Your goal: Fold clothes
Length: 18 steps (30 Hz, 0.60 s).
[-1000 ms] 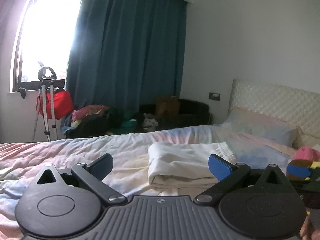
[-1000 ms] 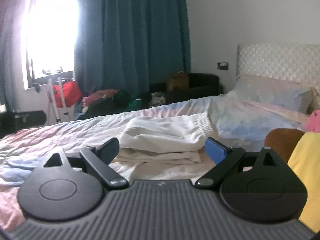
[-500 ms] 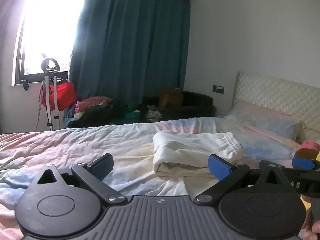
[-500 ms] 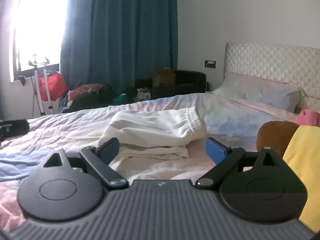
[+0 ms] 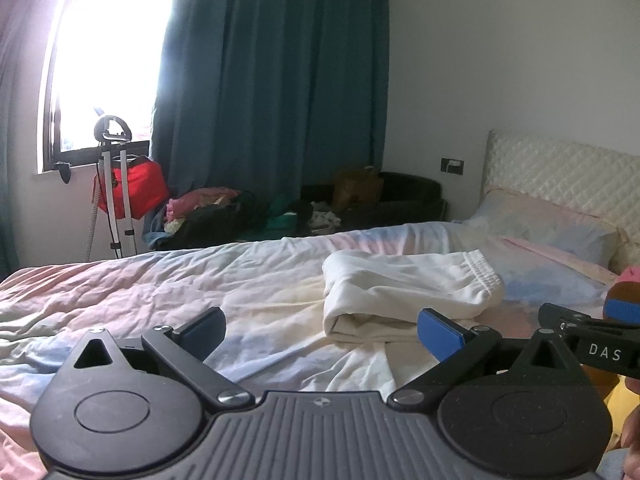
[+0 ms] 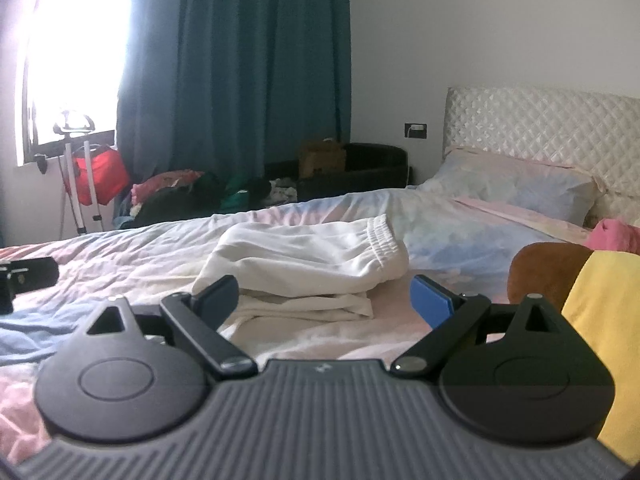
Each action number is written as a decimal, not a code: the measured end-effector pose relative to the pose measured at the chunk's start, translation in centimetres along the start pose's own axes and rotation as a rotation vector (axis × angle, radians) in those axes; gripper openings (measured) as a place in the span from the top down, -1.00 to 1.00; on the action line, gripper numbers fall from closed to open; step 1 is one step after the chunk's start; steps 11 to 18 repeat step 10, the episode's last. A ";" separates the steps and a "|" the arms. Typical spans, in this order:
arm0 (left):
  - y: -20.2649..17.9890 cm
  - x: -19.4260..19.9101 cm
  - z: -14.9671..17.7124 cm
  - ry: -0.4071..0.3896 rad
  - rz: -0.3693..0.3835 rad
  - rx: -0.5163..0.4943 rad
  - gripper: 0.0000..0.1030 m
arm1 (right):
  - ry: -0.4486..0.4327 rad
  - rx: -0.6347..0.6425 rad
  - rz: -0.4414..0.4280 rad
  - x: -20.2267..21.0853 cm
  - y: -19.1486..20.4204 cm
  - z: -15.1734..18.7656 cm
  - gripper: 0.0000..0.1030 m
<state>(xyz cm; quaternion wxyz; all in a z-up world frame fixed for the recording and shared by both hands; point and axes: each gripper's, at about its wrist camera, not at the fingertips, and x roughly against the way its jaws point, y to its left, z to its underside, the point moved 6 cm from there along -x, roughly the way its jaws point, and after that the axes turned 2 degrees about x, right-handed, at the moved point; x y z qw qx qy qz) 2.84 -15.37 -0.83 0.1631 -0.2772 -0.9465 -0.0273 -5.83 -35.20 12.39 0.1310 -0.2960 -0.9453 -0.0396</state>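
A folded white garment with an elastic waistband (image 5: 408, 286) lies on the bed (image 5: 168, 280); it also shows in the right wrist view (image 6: 304, 264). My left gripper (image 5: 322, 330) is open and empty, held just short of the garment and a little to its left. My right gripper (image 6: 324, 304) is open and empty, with the garment straight ahead beyond its fingertips. The right gripper's body shows at the right edge of the left wrist view (image 5: 596, 346).
A stack of folded clothes in yellow, brown and pink (image 6: 580, 280) sits close on the right. A pillow (image 6: 512, 188) and quilted headboard (image 6: 552, 120) lie behind. Across the bed are a clothes pile (image 5: 212, 216), a red bag on a stand (image 5: 132, 188) and curtains (image 5: 272, 92).
Both grippers have drifted and turned a little, so the white garment sits further right in the left view and lower left in the right view. Both stayed open.
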 end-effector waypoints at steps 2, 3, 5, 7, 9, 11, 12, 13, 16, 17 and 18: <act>-0.2 0.0 0.1 0.003 0.003 -0.002 -0.99 | 0.002 0.002 -0.002 0.0 0.0 0.0 -0.83; -0.2 0.0 0.2 0.002 0.004 -0.004 -0.99 | 0.002 0.003 -0.003 0.1 0.1 0.0 -0.83; -0.4 0.0 0.2 0.002 0.005 -0.006 -0.99 | 0.001 0.004 -0.005 0.2 0.1 0.1 -0.83; -0.6 0.1 0.3 0.002 0.007 -0.010 -0.99 | 0.000 0.004 -0.005 0.3 0.1 0.1 -0.83; -0.7 0.1 0.4 0.004 0.005 -0.010 -0.99 | 0.000 0.004 -0.006 0.3 0.1 0.1 -0.83; -0.7 0.2 0.3 0.004 0.007 -0.007 -0.99 | 0.000 0.003 -0.007 0.3 0.1 0.1 -0.83; -0.7 0.2 0.3 0.004 0.007 -0.007 -0.99 | 0.000 0.003 -0.007 0.3 0.1 0.1 -0.83; -0.7 0.2 0.3 0.004 0.007 -0.007 -0.99 | 0.000 0.003 -0.007 0.3 0.1 0.1 -0.83; -0.7 0.2 0.3 0.004 0.007 -0.007 -0.99 | 0.000 0.003 -0.007 0.3 0.1 0.1 -0.83; -0.7 0.2 0.3 0.004 0.007 -0.007 -0.99 | 0.000 0.003 -0.007 0.3 0.1 0.1 -0.83; -0.7 0.2 0.3 0.004 0.007 -0.007 -0.99 | 0.000 0.003 -0.007 0.3 0.1 0.1 -0.83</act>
